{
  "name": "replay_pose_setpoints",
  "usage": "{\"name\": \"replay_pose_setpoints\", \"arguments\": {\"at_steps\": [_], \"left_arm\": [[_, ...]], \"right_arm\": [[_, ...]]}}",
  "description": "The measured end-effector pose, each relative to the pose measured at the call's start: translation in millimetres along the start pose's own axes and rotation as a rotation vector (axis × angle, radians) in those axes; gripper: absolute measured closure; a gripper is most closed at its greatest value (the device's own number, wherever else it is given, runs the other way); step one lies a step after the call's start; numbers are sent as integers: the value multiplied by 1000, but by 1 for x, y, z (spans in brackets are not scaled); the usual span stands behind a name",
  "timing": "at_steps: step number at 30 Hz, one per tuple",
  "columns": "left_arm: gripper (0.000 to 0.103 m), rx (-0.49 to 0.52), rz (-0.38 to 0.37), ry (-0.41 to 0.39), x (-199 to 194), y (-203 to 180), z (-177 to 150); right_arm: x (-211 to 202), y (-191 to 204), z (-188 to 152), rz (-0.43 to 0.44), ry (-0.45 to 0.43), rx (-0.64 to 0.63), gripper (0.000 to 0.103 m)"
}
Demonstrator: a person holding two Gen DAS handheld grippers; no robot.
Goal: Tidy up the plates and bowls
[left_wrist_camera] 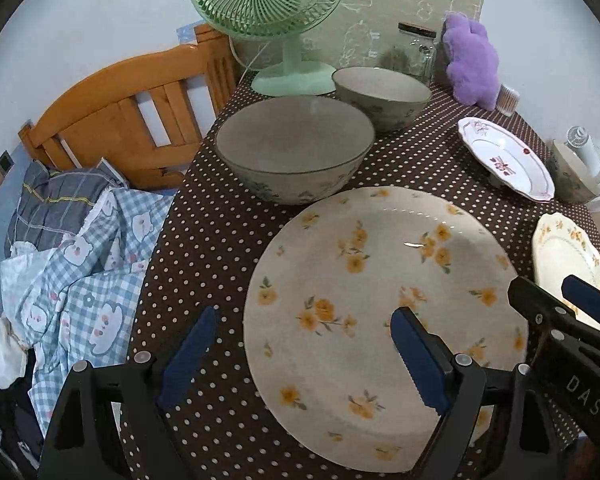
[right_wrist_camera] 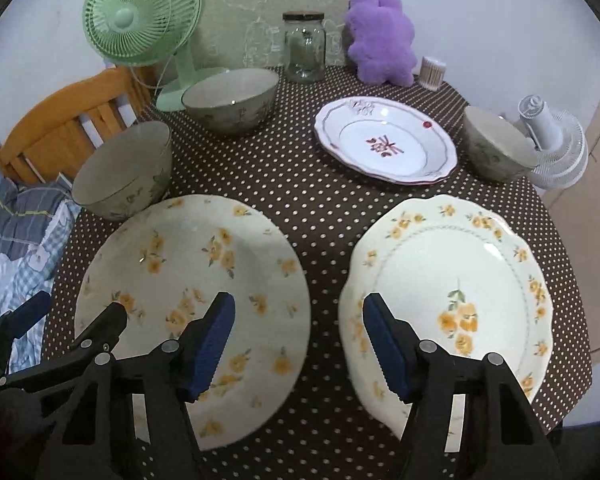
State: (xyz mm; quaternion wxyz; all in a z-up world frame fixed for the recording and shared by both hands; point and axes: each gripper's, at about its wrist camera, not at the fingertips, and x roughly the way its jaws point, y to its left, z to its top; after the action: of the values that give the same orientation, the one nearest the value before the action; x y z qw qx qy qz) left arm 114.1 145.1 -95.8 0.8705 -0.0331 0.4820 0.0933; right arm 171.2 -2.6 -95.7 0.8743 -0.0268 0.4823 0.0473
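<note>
Plates and bowls stand spread over a brown dotted tablecloth. At the front left lies a round plate with yellow flowers, and beside it, not touching, lies a scalloped plate with yellow flowers. Behind the scalloped plate is a white plate with red pattern. A large bowl stands at the back edge of the round plate, a second bowl is further back near a green fan, and a small bowl stands at the right, next to a white fan.

The left gripper hangs over the left rim of the round plate, its fingers wide apart and holding nothing. The right gripper hovers above the gap between the two front plates, also spread wide and empty.

A glass jar and a purple plush toy stand at the back.
</note>
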Motion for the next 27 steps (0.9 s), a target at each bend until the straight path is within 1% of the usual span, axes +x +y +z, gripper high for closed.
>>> {"name": "replay_pose_setpoints", "arguments": {"at_steps": [2, 6, 9, 14, 16, 19, 21, 23, 27], "left_arm": [[14, 0, 5, 5, 4, 3, -1], [21, 5, -5, 21, 14, 6, 1], [24, 6, -9, 33, 20, 9, 2], [26, 11, -9, 46, 30, 10, 7], [29, 16, -5, 51, 33, 11, 9], [35, 12, 8, 61, 38, 13, 13], [42, 9, 12, 62, 40, 15, 14], [46, 15, 13, 70, 42, 15, 16], [50, 38, 1, 106, 46, 8, 14]], "right_arm": [[4, 3, 1, 0, 6, 0, 34], [16, 10, 2, -4, 34, -10, 36], [23, 17, 2, -22, 57, -23, 37], [34, 19, 5, -31, 81, -19, 39], [39, 21, 7, -36, 93, -17, 44], [44, 21, 8, -47, 103, -19, 46], [46, 23, 10, -62, 106, -25, 47], [49, 24, 12, -71, 110, -29, 48], [53, 24, 14, -76, 122, -31, 48]]}}
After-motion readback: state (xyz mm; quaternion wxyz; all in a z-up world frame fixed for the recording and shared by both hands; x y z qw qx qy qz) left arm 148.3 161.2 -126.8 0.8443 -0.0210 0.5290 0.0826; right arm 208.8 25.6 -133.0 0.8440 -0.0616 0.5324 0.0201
